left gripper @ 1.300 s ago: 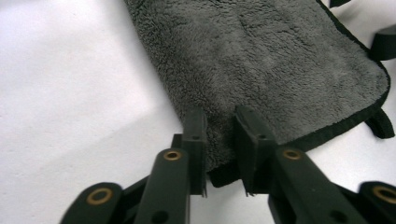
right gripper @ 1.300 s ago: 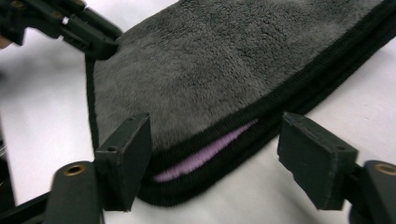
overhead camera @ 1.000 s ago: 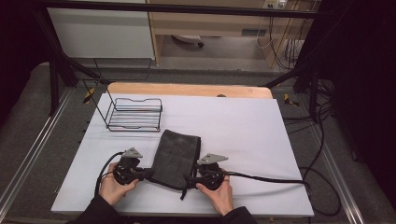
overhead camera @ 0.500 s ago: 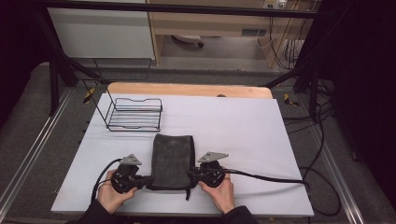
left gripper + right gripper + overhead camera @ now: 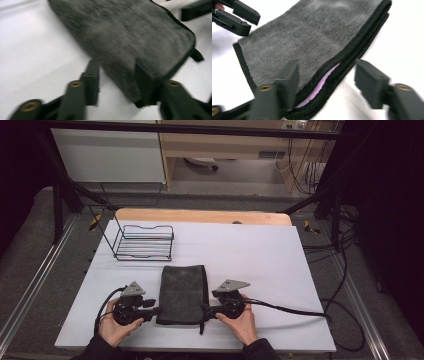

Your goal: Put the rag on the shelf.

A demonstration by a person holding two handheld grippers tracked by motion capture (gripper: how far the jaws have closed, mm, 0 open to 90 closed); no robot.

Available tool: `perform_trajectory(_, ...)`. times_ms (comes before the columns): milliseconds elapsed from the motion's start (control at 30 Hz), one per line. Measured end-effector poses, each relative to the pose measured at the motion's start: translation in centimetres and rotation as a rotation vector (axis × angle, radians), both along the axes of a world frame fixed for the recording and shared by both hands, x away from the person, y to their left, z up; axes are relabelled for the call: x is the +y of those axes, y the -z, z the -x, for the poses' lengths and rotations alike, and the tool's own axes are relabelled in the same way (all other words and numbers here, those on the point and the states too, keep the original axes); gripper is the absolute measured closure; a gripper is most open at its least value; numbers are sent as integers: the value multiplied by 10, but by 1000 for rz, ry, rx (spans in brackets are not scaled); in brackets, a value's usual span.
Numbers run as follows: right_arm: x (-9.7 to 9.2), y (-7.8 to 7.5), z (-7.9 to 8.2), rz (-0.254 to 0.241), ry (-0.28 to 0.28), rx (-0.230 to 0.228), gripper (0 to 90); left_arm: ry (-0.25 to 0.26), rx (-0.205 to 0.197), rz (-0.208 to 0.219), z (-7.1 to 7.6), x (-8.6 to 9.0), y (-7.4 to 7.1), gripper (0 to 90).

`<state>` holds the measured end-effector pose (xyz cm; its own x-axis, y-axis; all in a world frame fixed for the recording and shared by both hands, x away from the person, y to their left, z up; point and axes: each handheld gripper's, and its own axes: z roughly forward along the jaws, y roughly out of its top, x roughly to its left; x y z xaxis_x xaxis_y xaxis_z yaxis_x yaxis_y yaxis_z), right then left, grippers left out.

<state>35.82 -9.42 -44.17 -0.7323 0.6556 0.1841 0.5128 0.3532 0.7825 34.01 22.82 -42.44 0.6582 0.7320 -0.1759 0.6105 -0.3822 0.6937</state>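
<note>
The folded grey towel (image 5: 182, 294) is lying flat in the lower middle of the high view, on the white table (image 5: 280, 270). The folding is looking mostly done; perhaps a last fold or a move to the wire basket (image 5: 144, 242) at the upper left is left. Both tongs have just been opening. The left gripper (image 5: 152, 310) is sitting at the towel's lower left corner, the right gripper (image 5: 206, 311) at its lower right. Each is straddling an edge loosely, gripping nothing. Both hands are resting low, pointing inward.
</note>
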Motion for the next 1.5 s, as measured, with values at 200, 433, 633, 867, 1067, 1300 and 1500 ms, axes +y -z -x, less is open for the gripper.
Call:
perform_trajectory(200, -8, -6, -6, 31, -14, -8, 100, -15, -16, -4, -12, 5, -4, 361)
perform_trajectory(433, -19, -6, -8, 16, 4, 2, 49, -17, -17, -7, -29, 3, -8, 164)
perform_trajectory(633, -29, -4, -9, 6, 30, 11, 36, -32, -61, -15, -41, -1, -14, 121)
perform_trajectory(867, -33, -5, -8, 6, 33, 4, 29, -63, -60, -18, -63, -5, -18, 124)
perform_trajectory(1067, -33, -5, -7, 12, 35, 4, 28, -103, -55, -25, -78, -10, -15, 147)
perform_trajectory(1300, -33, -4, -7, 17, 32, 6, 28, -153, -37, 2, -98, -14, -7, 276)
perform_trajectory(1500, -33, -3, -8, 20, 31, 8, 29, -174, -18, 6, -109, -15, 5, 476)
